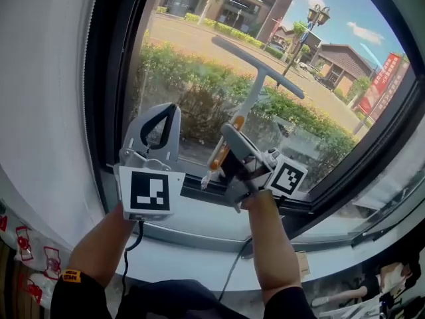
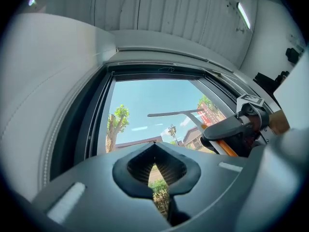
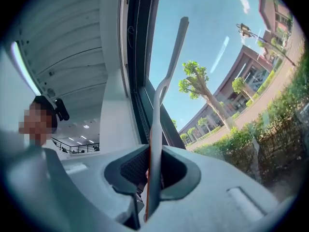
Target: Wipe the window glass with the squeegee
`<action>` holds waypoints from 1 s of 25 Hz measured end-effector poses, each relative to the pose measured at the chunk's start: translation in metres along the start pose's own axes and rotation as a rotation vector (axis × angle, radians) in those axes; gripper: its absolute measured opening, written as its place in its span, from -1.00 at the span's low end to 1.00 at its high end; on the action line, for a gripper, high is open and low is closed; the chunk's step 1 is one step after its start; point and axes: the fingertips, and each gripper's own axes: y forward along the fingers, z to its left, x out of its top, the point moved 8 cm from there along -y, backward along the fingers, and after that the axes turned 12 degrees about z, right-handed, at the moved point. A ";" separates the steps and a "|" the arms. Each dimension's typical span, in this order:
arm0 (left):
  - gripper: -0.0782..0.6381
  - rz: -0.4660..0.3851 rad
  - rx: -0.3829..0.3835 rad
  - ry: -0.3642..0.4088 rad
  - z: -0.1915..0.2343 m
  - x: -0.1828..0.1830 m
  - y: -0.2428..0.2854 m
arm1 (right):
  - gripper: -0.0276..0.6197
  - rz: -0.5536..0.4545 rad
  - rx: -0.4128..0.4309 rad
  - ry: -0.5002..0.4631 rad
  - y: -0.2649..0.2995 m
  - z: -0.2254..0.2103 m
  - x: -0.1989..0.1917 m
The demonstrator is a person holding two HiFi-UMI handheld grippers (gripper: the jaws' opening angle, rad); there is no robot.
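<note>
The right gripper (image 1: pixel 229 153) is clamped on the orange-and-grey handle of the squeegee (image 1: pixel 254 95), jaws pressed flat against its two sides. The shaft runs up toward 1 o'clock, and the blade (image 1: pixel 259 64) lies across the upper middle of the window glass (image 1: pixel 192 52). Whether its rubber edge actually touches the pane cannot be told.

The left gripper (image 1: pixel 158 128) hangs at 9 o'clock from the right one, near the lower left of the pane, its jaws closed together on nothing.

A clean stroke probably needs the blade's whole length pressed evenly on the glass, with the handle tilted so the rubber trails. The pull would run straight toward 6 o'clock, down to the bottom frame (image 1: pixel 199 191). The grip sits low on the handle, so twisting is the likely fault.
</note>
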 end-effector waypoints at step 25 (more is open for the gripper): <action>-0.73 0.401 -0.027 -0.135 -0.098 -0.142 -0.037 | -0.77 0.124 0.034 0.359 -0.061 -0.048 -0.165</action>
